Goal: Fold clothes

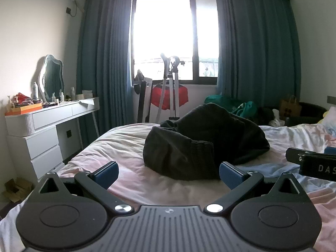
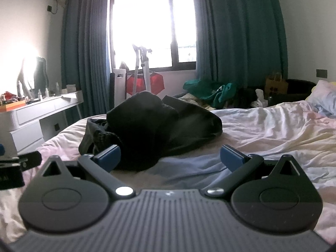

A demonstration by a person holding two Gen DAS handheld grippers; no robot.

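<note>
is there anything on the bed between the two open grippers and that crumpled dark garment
Nothing visible does. The left gripper and right gripper are both open and empty, and only bare pink and white bedsheet lies between their blue pads and the crumpled dark garment, which sits just ahead of them.

We see a dark garment [image 1: 201, 138] of thick matt cloth, its cuff ribbed, heaped on a bed [image 1: 130, 176] covered in soft, creased cotton-like sheets. Our left gripper [image 1: 169, 173] is matt black plastic with a ribbed grey top, shiny metal screws and blue rubbery pads [image 1: 230, 175]; the right gripper [image 2: 170, 157] looks the same. Far off, the curtains [image 1: 258, 42] are heavy matt fabric, and the dresser [image 1: 48, 126] on the left is smooth white, faintly glossy.
</note>
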